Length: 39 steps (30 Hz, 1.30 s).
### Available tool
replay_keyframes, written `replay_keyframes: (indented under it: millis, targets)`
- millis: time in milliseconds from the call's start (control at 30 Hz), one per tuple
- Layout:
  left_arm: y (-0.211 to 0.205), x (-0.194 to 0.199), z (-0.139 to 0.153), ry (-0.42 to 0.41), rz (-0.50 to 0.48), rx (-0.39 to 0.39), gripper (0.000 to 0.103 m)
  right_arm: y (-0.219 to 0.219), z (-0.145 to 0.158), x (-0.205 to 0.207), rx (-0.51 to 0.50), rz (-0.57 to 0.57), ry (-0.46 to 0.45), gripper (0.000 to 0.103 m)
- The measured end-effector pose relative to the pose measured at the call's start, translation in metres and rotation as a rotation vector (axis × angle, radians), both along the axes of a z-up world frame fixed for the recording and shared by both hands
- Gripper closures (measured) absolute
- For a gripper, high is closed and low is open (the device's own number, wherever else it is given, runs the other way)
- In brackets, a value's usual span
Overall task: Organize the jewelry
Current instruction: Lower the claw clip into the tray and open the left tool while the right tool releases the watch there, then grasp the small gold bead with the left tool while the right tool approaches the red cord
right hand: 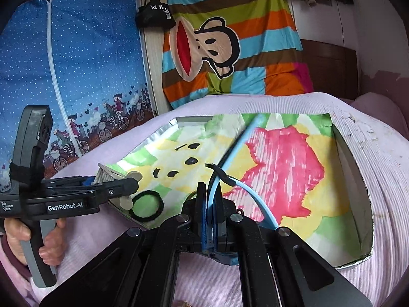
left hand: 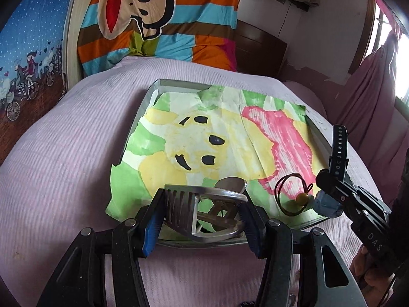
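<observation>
Left gripper [left hand: 202,220] clamped across a large silver metal claw hair clip [left hand: 204,212], carried just above the near edge of the shallow silver-walled tray [left hand: 150,94] lined with a green, yellow and pink painted paper [left hand: 230,138]. Right gripper [right hand: 209,204] pinched shut on the pale blue strap of a wristwatch with a black band end [right hand: 245,189], over the tray's near side. Just ahead and right of the left gripper, a thin dark cord loop with an amber bead [left hand: 294,194] on the paper; beside it in the right view, a black hair tie [right hand: 147,206]. Probably best: lower each piece to a bare patch beyond these, well apart, then release gently. Beyond, lilac bed cover [left hand: 64,153].
</observation>
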State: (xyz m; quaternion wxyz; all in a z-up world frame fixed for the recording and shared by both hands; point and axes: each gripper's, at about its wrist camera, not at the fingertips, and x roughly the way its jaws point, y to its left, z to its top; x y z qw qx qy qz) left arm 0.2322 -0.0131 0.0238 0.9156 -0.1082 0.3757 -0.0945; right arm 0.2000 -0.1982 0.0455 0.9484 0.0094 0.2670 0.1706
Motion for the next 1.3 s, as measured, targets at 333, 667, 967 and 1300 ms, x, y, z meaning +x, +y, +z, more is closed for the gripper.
replay_keyframes:
  millis: [333, 667, 967, 1300]
  targets:
    - [0.005, -0.016, 0.007, -0.057, 0.027, -0.031, 0.027, -0.009, -0.003, -0.003, 0.012, -0.019, 0.014, 0.072]
    - [0.004, -0.048, 0.012, -0.14, 0.024, -0.005, 0.007, -0.021, -0.007, -0.025, 0.023, -0.061, -0.023, 0.042]
    - [0.007, -0.097, 0.02, -0.29, 0.037, 0.036, 0.0, -0.034, 0.002, -0.076, 0.057, -0.142, -0.154, 0.006]
    - [0.002, -0.135, 0.013, -0.361, 0.013, 0.082, 0.0, -0.044, 0.003, -0.121, 0.082, -0.182, -0.195, 0.001]
